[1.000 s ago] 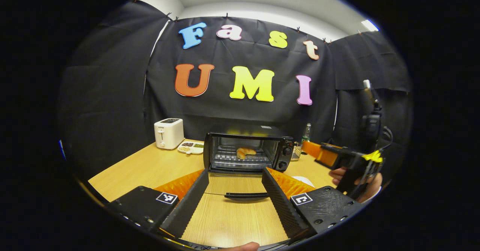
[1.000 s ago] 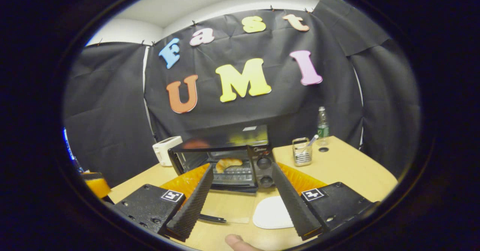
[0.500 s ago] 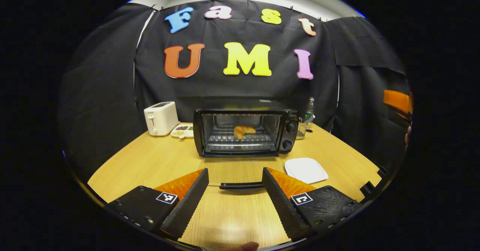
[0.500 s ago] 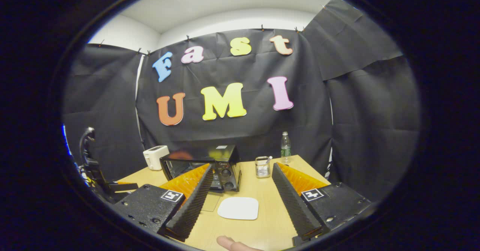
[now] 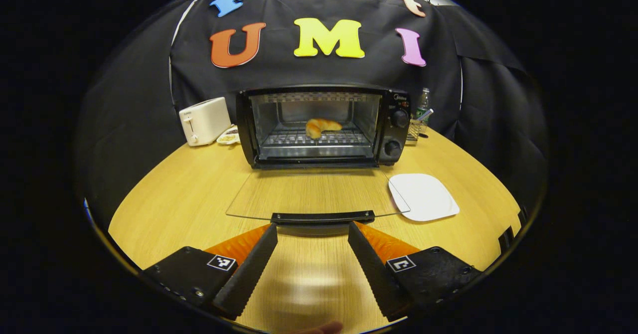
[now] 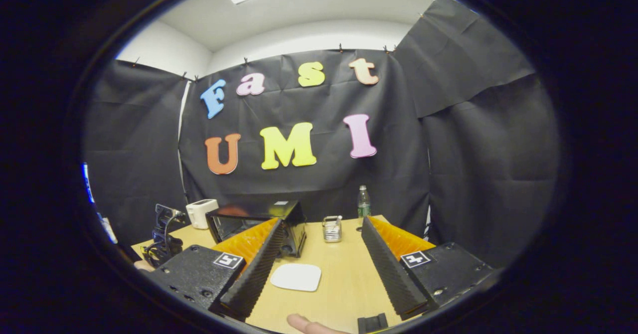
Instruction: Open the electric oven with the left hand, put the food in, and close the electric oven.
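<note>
1. Left gripper (image 5: 313, 261) released, fingers spread just short of the oven door handle (image 5: 322, 218).
2. Croissant (image 5: 322, 126) lies on the rack inside the open oven (image 5: 319, 124), at 12 o'clock.
3. Right gripper (image 6: 324, 269) released above the desk (image 6: 344, 284).

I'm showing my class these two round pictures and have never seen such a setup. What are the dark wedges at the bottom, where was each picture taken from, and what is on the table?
A person holds a two-finger gripper in each hand, and a camera rides on each one. The wedges are the fingers. The left gripper is open, holding nothing, just short of the door handle of the oven. The glass door lies folded down, and a croissant sits on the rack inside. The right gripper is open too, held farther back, empty. On the wooden table there is a white plate, a toaster, a snack dish, a wire holder and a bottle.
</note>
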Action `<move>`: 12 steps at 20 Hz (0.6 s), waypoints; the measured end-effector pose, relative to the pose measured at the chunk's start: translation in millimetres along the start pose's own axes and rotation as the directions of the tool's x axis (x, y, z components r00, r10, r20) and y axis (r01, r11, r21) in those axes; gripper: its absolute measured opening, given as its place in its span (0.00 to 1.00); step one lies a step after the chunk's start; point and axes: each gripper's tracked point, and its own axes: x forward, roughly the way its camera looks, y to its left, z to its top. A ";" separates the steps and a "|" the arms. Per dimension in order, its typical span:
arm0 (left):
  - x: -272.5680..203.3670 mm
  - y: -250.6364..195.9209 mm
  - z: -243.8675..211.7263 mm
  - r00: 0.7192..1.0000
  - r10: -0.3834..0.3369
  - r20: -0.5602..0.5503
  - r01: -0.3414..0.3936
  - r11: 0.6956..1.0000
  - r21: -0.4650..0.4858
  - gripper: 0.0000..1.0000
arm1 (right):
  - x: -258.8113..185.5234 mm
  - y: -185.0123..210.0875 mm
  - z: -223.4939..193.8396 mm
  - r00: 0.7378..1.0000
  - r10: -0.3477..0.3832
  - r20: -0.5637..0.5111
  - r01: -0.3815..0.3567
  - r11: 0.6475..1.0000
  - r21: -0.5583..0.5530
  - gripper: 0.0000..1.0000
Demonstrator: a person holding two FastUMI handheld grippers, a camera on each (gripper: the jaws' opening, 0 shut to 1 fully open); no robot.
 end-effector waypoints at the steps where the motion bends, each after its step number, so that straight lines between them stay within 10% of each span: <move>1: 4.9 -3.8 -6.3 1.000 -0.008 -0.022 0.008 1.000 0.001 0.94 | -1.4 -1.3 -0.4 1.000 0.002 0.002 -0.002 1.000 0.010 0.96; 12: 43.9 -13.5 -34.2 0.987 0.018 -0.157 -0.016 1.000 0.015 0.95 | -2.0 -12.2 -17.8 0.999 0.033 -0.010 -0.032 0.996 0.078 0.96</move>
